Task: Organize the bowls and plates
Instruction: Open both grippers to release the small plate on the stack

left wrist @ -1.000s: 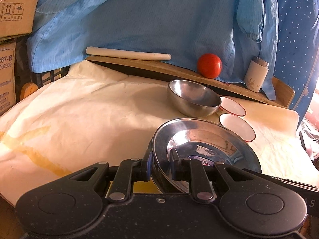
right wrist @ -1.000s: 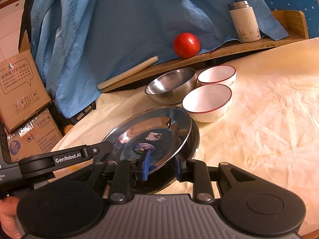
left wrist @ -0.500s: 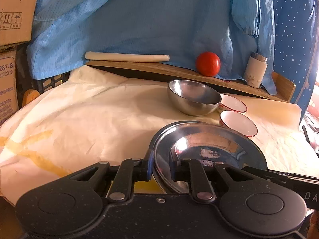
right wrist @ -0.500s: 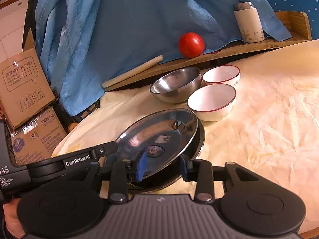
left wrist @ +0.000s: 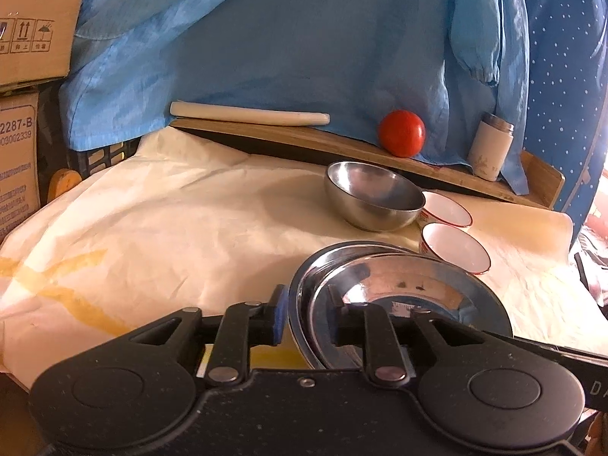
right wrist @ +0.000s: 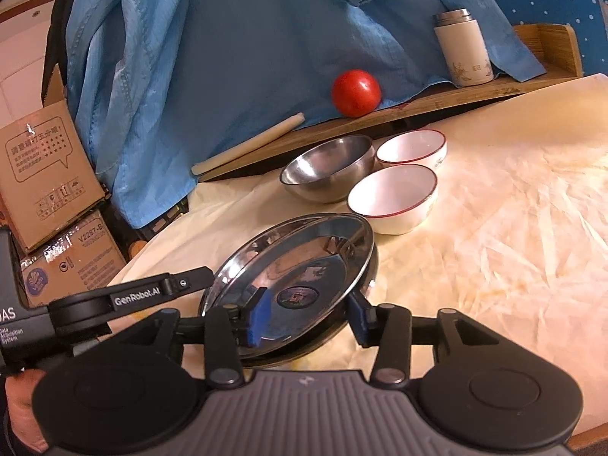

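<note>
Two steel plates lie stacked on the cream cloth. The upper plate (right wrist: 304,258) (left wrist: 410,292) tilts over the lower plate (right wrist: 374,266), which shows only as a dark edge. My left gripper (left wrist: 307,311) straddles the upper plate's left rim. Its jaws are opening and the blue pad stands a sliver off the rim. My right gripper (right wrist: 307,315) is opening too, with one pad over the plate, the other outside its near rim, neither pressing. Behind stand a steel bowl (right wrist: 326,169) and two white red-rimmed bowls (right wrist: 393,193) (right wrist: 412,148).
A wooden board at the back carries a tomato (right wrist: 355,93), a rolling pin (left wrist: 247,114) and a white flask (right wrist: 463,49), under hanging blue cloth. Cardboard boxes (right wrist: 41,174) stand at the left. A hand (right wrist: 19,410) holds the left gripper's handle.
The right jaws have spread wide and come off the plate's rim. The left jaws have widened slightly. The upper plate has sunk flatter onto the lower one.
</note>
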Tool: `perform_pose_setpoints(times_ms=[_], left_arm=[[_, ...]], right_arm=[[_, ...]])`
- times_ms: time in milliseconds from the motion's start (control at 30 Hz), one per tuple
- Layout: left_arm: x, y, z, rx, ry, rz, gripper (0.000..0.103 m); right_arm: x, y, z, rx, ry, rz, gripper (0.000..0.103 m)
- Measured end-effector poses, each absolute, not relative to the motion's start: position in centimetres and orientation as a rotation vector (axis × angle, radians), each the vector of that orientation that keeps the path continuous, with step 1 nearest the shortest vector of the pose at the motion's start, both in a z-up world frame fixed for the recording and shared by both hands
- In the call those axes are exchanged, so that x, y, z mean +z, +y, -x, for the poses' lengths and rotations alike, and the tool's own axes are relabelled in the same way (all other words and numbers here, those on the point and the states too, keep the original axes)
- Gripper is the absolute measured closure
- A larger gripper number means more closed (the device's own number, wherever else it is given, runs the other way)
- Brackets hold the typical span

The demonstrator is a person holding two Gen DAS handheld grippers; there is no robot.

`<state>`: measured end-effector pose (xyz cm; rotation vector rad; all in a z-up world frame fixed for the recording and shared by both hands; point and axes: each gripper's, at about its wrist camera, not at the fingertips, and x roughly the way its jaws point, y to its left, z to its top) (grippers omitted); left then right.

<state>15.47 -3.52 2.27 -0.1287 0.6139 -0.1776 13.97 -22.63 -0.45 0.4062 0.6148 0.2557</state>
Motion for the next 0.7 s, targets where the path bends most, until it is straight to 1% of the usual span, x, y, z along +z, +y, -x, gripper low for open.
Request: perform_pose_setpoints(times_ms=[33,133,200,333,367,400,433,467,500,533,600,667,700], left_arm=[[2.3,-3.5,-15.5,-0.178,0.613,0.130,0.077],[2.3,-3.6,-15.7,-0.182,0.610,0.129,0.070],[2.3,-3.7,-15.9,-0.187,0.609,0.132,0.063],[2.3,-3.7,-16.2,-0.187,0.606,0.134,0.053],[2.3,-3.7,-16.3,-0.186,0.605,0.136,0.048],[2.3,-3.7,-16.4,-0.186,0.604,0.136,0.041],[2.3,-3.7,-16.6,-0.186,0.601,0.138,0.037],[2.4,-3.7,-16.7,-0.185,0.596,0.140,0.029],[2.5,-3.8,-16.9,-0.184,0.589,0.143,0.022],[2.6,-3.8,-17.0,-0.184,0.582,0.145,0.019],[2.9,-4.1,-17.4,-0.191,0.569,0.147,0.007],[3.2,-4.6,-17.9,-0.194,0.559,0.143,0.001],[3.3,-4.9,-18.2,-0.195,0.556,0.137,0.001]], right_arm=[[-0.5,-22.7,-13.9,0.251,0.615,-0.407,0.052],[-0.6,-23.0,-14.0,0.239,0.617,-0.405,0.048],[-0.7,-23.0,-14.1,0.237,0.621,-0.398,0.044],[-0.6,-22.8,-13.8,0.224,0.603,-0.369,0.031],[-0.5,-22.9,-13.8,0.217,0.599,-0.363,0.028],[-0.5,-23.0,-13.7,0.212,0.594,-0.360,0.026],[-0.6,-23.2,-13.7,0.206,0.591,-0.361,0.021],[-0.6,-23.4,-13.7,0.198,0.588,-0.366,0.016],[-0.6,-23.6,-13.8,0.192,0.585,-0.373,0.015],[-0.6,-24.0,-13.8,0.186,0.583,-0.382,0.012],[-0.8,-24.8,-14.1,0.173,0.583,-0.408,0.007],[-1.0,-25.7,-14.5,0.162,0.589,-0.447,0.002],[-1.1,-26.1,-14.7,0.160,0.592,-0.464,0.002]])
